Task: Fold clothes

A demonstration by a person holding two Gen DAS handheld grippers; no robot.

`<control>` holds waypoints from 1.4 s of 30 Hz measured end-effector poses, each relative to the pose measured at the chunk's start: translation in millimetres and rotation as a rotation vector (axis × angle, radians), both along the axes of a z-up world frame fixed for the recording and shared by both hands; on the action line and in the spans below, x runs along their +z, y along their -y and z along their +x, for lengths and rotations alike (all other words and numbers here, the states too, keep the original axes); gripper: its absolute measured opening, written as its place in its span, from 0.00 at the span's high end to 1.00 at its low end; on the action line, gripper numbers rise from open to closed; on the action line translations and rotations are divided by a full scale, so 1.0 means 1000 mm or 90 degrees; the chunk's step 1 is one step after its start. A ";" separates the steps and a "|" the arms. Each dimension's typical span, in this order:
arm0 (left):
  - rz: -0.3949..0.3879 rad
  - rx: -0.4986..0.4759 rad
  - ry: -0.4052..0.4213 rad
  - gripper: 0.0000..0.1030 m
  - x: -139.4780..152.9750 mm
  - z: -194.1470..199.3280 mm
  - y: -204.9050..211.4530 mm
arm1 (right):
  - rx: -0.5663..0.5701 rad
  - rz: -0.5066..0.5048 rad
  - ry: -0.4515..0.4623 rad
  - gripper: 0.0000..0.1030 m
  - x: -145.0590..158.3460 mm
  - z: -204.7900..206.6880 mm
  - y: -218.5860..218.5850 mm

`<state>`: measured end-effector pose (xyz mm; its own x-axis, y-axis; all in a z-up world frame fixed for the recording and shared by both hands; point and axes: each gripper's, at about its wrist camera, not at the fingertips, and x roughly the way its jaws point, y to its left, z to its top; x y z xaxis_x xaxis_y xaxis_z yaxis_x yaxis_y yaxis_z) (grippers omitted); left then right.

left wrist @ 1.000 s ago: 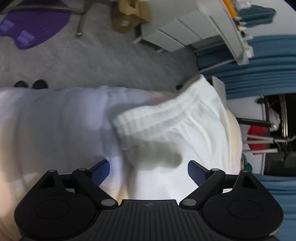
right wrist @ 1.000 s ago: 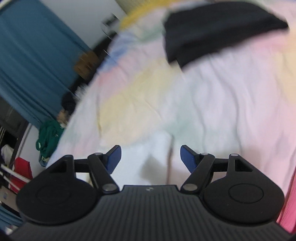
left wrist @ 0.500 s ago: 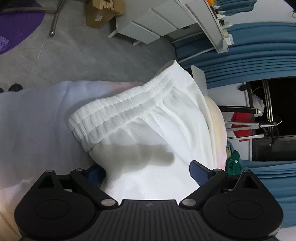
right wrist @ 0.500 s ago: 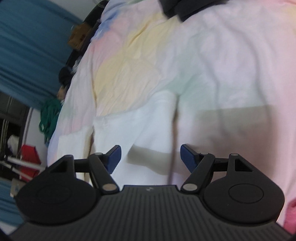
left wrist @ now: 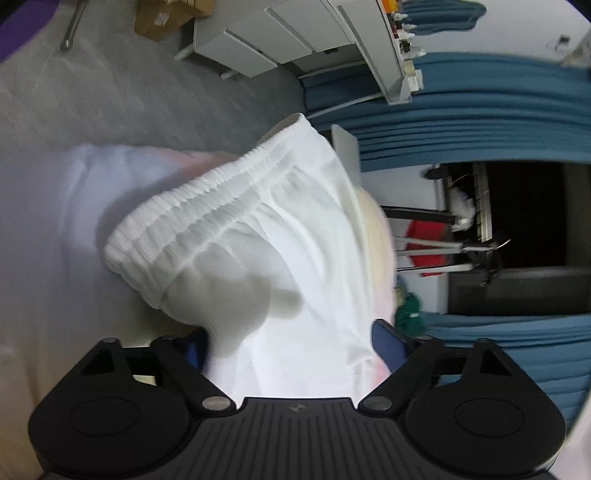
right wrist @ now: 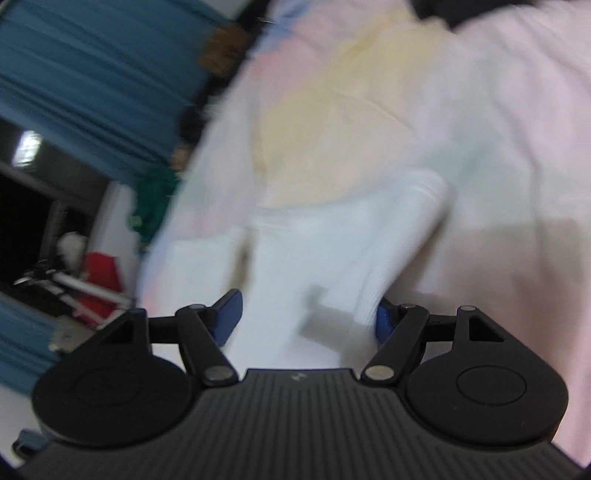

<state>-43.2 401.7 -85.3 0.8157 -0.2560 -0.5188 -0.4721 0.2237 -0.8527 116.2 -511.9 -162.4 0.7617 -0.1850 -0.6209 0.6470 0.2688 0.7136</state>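
Since half a second ago both views have closed in on the white shorts point(left wrist: 280, 258), whose cloth now fills the gap between each pair of blue pads. Nearest the left wrist camera, the left hand-held gripper point(left wrist: 291, 343) has its jaws spread wide, with a bunched bulge of the shorts lying between them; its left pad is partly hidden behind the fabric, and the jaws are not clamped on it. Just beyond, the ribbed elastic waistband point(left wrist: 207, 210) runs diagonally, lifted in a fold over the pastel bedsheet point(left wrist: 48, 236). Farther off lie grey floor point(left wrist: 110, 92), a white cabinet point(left wrist: 280, 33), a cardboard box point(left wrist: 162, 14) and blue curtains point(left wrist: 480, 99).

On the right wrist view, which is blurred, the right hand-held gripper point(right wrist: 306, 314) is likewise released, jaws apart, with a leg of the shorts point(right wrist: 332, 258) reaching in between them. The shorts rest on the bed, whose sheet point(right wrist: 461, 122) of pink, yellow and pale green patches spreads beyond. At the far top edge sits a dark garment point(right wrist: 461, 11), well apart from the shorts.
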 end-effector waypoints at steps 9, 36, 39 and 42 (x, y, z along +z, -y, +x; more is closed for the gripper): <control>0.053 -0.012 -0.018 0.67 0.008 0.006 0.004 | -0.052 -0.063 -0.036 0.91 0.003 -0.003 -0.005; 0.167 -0.033 0.008 0.94 0.135 0.098 -0.023 | -0.007 -0.321 0.000 0.95 0.092 0.122 -0.041; 0.196 -0.038 -0.020 0.94 0.143 0.159 -0.023 | 0.011 -0.366 -0.009 0.95 0.106 0.171 -0.048; 0.224 -0.039 -0.065 0.94 0.131 0.228 -0.028 | 0.028 -0.412 -0.019 0.95 0.121 0.219 -0.054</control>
<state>185.1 429.9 45.6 0.7434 -0.0942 -0.6622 -0.5277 0.5257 -0.6672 335.5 -458.0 -41.4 0.7617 -0.4972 -0.4155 0.6421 0.6652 0.3811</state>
